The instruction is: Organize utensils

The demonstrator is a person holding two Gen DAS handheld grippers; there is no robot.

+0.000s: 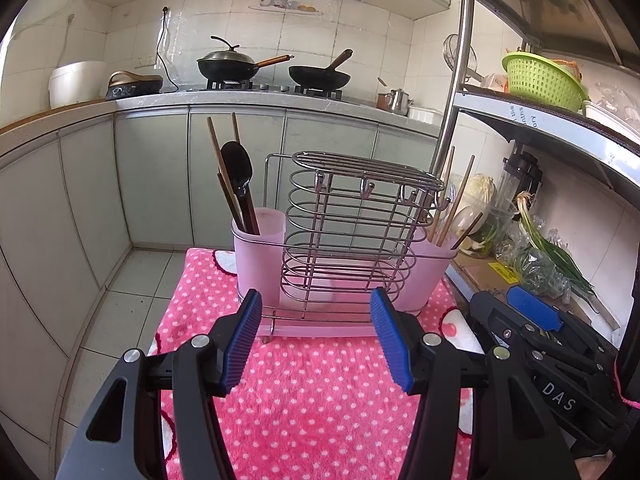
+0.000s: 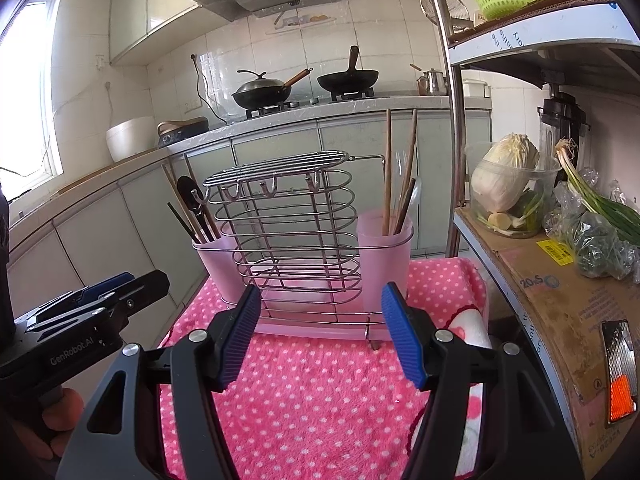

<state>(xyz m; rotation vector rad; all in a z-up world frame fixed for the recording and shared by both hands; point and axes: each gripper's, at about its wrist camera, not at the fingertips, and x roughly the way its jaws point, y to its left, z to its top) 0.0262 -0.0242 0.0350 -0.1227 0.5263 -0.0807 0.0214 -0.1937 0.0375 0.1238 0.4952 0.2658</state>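
Note:
A wire utensil rack (image 1: 348, 236) with two pink cups stands on a pink dotted towel (image 1: 312, 392). The left cup (image 1: 258, 240) holds a black spoon (image 1: 237, 172) and wooden chopsticks (image 1: 218, 168). The right cup (image 1: 434, 264) holds more chopsticks (image 1: 456, 204). My left gripper (image 1: 316, 344) is open and empty just before the rack's base. In the right wrist view the rack (image 2: 288, 232) stands ahead, the black spoon (image 2: 190, 196) on its left, chopsticks (image 2: 394, 176) in the right cup (image 2: 384, 248). My right gripper (image 2: 320, 340) is open and empty, short of the rack.
A steel shelf (image 2: 532, 264) stands close on the right with a cabbage (image 2: 506, 170), green onions (image 2: 596, 204) and a green basket (image 1: 540, 80). Grey cabinets (image 1: 152, 176) and a stove with two woks (image 1: 272, 66) lie behind. Tiled floor (image 1: 128, 292) drops off left of the towel.

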